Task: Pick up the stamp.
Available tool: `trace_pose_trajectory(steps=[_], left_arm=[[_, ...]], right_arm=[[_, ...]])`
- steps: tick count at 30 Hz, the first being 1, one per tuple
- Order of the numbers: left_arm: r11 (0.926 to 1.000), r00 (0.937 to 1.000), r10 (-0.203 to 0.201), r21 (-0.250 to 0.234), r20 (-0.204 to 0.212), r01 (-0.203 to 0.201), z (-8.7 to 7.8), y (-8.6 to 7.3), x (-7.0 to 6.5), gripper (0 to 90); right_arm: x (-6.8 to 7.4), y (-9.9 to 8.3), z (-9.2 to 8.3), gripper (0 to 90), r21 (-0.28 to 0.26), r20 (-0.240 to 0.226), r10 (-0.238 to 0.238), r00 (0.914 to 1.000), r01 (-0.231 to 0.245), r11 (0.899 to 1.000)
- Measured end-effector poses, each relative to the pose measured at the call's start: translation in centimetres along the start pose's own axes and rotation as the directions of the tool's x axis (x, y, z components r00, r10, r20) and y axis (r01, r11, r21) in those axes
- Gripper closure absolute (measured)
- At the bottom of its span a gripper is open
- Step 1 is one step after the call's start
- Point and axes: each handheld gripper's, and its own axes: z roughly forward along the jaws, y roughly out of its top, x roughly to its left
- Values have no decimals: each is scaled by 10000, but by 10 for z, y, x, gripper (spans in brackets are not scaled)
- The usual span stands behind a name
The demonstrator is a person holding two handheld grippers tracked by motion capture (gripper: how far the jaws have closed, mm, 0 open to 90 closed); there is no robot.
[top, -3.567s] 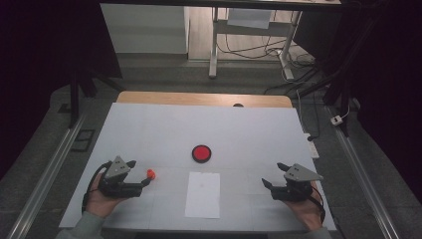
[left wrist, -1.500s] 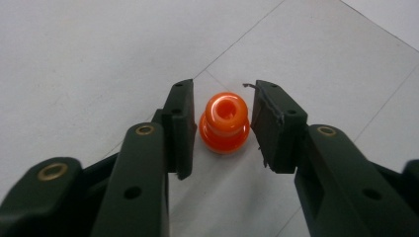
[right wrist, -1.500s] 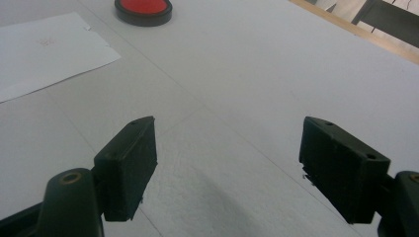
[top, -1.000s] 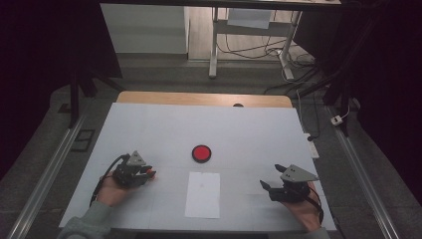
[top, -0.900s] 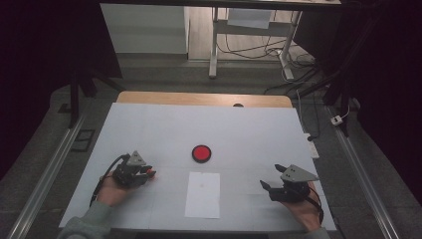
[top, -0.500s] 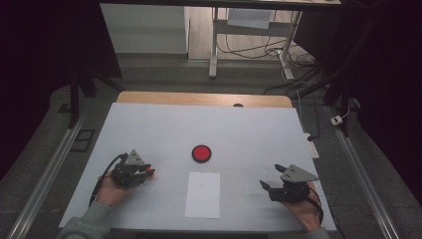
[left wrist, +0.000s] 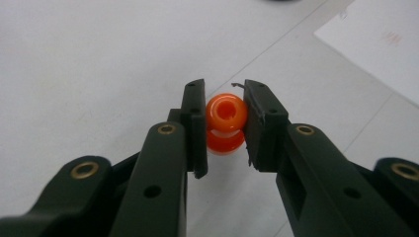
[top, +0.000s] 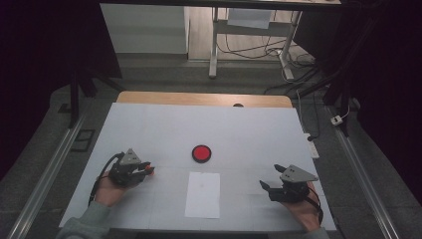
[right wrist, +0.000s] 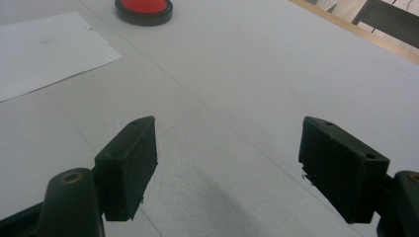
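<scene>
Left gripper clamped on orange bead left of paper, ready for carrying; right gripper wide, idle.

The high view looks forward and down from above the person's side onto the whole white table, far enough to take in the floor beyond. The left gripper view sits low and close, looking along its jaws at the orange bead, with the paper sheet at upper right. The right gripper view, equally low, faces the red disc; all three share the sheet.
</scene>
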Motion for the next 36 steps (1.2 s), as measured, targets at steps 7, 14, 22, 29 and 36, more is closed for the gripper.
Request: trace_pose_trajectory(steps=[7,14,22,29,36], left_arm=[[9981,9997,-237,-574,50,239,-7,1,-1,723],[9939,9990,-390,-1021,219,410,-14,3,-2,723],[9881,9974,-548,-1410,463,609,-19,4,-2,723],[9744,9961,-563,-2139,686,698,-31,11,-7,723],[9636,9954,-495,-2581,821,692,-38,18,-14,723]], right_arm=[[0,1,0,224,-7,26,-62,10000,62,10000],[1,1,1,223,-45,3,-63,10000,63,10000],[2,1,1,224,-135,-45,-17,10000,16,9999],[2,2,1,228,-162,-59,27,10000,-28,9999],[2,2,1,231,-62,-44,-40,10000,40,10000]])
